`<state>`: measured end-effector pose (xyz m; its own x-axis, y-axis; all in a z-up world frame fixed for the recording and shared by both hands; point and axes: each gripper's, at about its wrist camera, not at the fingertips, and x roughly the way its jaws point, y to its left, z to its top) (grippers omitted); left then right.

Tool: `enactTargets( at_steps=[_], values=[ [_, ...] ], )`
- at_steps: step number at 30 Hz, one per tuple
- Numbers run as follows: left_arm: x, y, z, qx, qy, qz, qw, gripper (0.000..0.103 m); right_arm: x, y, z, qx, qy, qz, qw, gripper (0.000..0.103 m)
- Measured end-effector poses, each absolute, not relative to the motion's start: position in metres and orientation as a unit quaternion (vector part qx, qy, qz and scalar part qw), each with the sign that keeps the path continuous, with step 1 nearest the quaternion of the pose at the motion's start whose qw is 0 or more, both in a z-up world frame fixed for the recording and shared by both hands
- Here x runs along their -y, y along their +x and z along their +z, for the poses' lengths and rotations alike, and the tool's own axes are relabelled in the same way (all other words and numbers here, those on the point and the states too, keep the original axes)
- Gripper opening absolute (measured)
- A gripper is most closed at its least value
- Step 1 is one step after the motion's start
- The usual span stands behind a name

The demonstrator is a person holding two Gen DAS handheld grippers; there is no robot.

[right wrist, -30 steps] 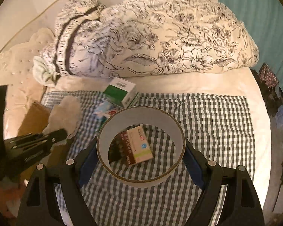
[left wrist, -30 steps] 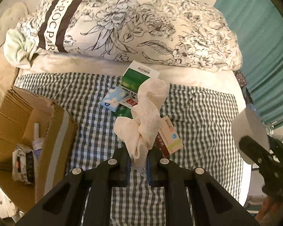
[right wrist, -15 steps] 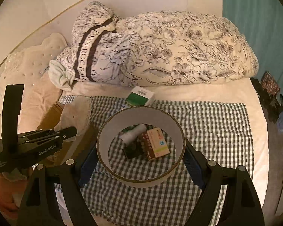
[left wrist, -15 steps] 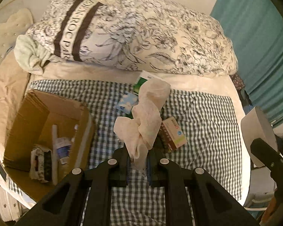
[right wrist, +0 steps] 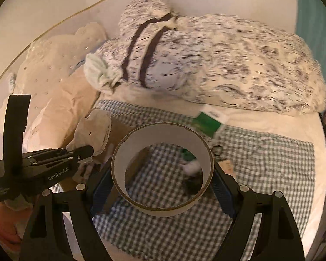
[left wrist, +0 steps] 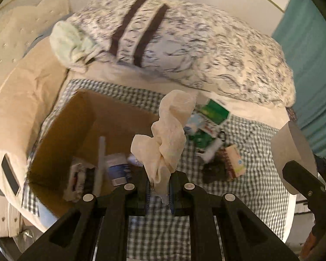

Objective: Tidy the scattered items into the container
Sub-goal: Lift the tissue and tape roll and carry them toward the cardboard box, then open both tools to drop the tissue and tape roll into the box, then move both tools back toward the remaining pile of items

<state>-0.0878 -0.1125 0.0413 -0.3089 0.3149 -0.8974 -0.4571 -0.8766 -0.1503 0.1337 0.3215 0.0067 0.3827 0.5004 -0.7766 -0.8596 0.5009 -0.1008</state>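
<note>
My left gripper (left wrist: 159, 187) is shut on a crumpled cream cloth (left wrist: 169, 134), which stands up over the right side of the open cardboard box (left wrist: 71, 130). Several items lie inside the box. My right gripper (right wrist: 163, 187) is shut on a wide tape roll (right wrist: 163, 134), its blue pads pressing on both sides of the ring. The roll (left wrist: 293, 150) also shows at the right edge of the left wrist view. Right of the box lie a green box (left wrist: 215, 112), a blue packet (left wrist: 193, 121), a white tube (left wrist: 213, 150) and a pink carton (left wrist: 234, 161).
A checked blanket (left wrist: 260, 184) covers the bed. A floral duvet (left wrist: 195, 47) is piled behind it, with a teal curtain (left wrist: 310, 65) at the right. A phone (left wrist: 9, 175) lies on the beige sheet left of the box. A sleeve (right wrist: 2, 224) shows at lower left.
Both grippers have swept left toward the cardboard box, which now sits under the cloth in the left wrist view. The scattered items have shifted right. Both grips are unchanged.
</note>
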Motion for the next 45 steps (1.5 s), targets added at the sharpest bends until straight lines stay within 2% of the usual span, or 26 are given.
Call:
enactTargets(
  at_steps=[8,21,22,23,24,26,27,28,30,45],
  values=[
    [0.171,-0.125,0.013,-0.052,-0.563,0.801,0.196,0.013,-0.39,0.104,-0.034,-0.367,-0.282,0.466,0.754,0.082],
    [0.207,-0.167,-0.038,-0.055,-0.6,0.78,0.167,0.014,-0.473,0.091,-0.1,-0.406,-0.312,0.484,0.71,0.082],
    [0.208,-0.169,-0.04,-0.055,-0.602,0.779,0.166,0.016,-0.477,0.092,-0.102,-0.406,-0.313,0.485,0.708,0.083],
    [0.209,-0.172,-0.043,-0.058,-0.605,0.778,0.16,0.026,-0.48,0.092,-0.104,-0.408,-0.312,0.488,0.706,0.083],
    [0.21,-0.175,-0.046,-0.061,-0.609,0.776,0.153,0.046,-0.483,0.092,-0.105,-0.41,-0.309,0.493,0.703,0.083],
    [0.213,-0.18,-0.05,-0.061,-0.614,0.775,0.138,0.068,-0.488,0.091,-0.103,-0.4,-0.302,0.5,0.707,0.086],
    [0.215,-0.182,-0.05,-0.055,-0.612,0.777,0.137,0.069,-0.49,0.089,-0.102,-0.391,-0.305,0.497,0.712,0.093],
    [0.216,-0.183,-0.05,-0.049,-0.612,0.777,0.139,0.07,-0.493,0.088,-0.102,-0.386,-0.309,0.495,0.715,0.095],
    [0.215,-0.186,-0.052,-0.049,-0.618,0.773,0.137,0.076,-0.497,0.086,-0.103,-0.38,-0.317,0.493,0.716,0.095],
    [0.18,-0.177,-0.039,-0.074,-0.61,0.771,0.168,0.076,-0.467,0.11,-0.079,-0.387,-0.28,0.463,0.746,0.095]
  ],
)
